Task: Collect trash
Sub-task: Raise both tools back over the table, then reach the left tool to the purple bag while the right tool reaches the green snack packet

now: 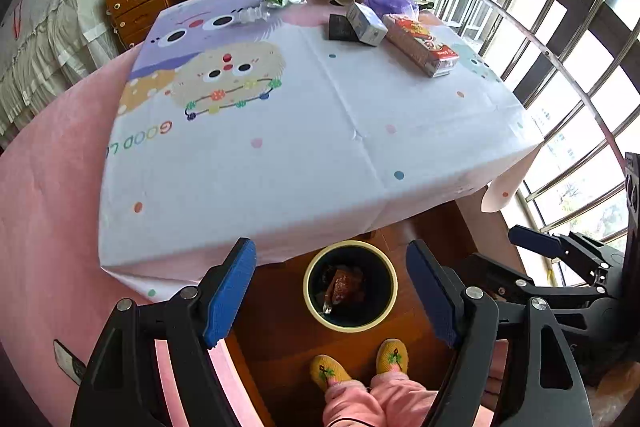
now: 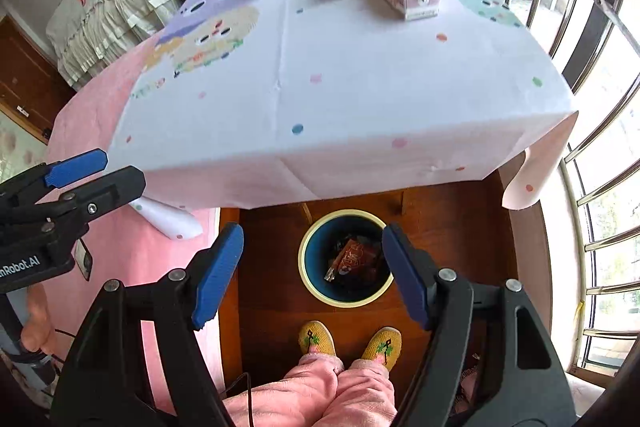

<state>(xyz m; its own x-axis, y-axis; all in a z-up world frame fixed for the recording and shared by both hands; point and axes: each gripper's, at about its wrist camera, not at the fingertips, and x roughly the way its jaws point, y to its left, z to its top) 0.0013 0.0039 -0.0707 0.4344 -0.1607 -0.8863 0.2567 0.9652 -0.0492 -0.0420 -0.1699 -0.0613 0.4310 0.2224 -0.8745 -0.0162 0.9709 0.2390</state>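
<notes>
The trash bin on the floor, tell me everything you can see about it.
The trash bin is round, with a dark blue inside and a pale yellow rim. It stands upright and open on the brown wooden floor, just past the table's near edge, in front of the person's yellow slippers. Inside lie crumpled wrappers, one reddish-brown. Nothing touches its rim; both tools are above, open.

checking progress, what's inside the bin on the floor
The bin holds a reddish-brown snack wrapper on dark crumpled trash. Whatever lies beneath is covered.
</notes>
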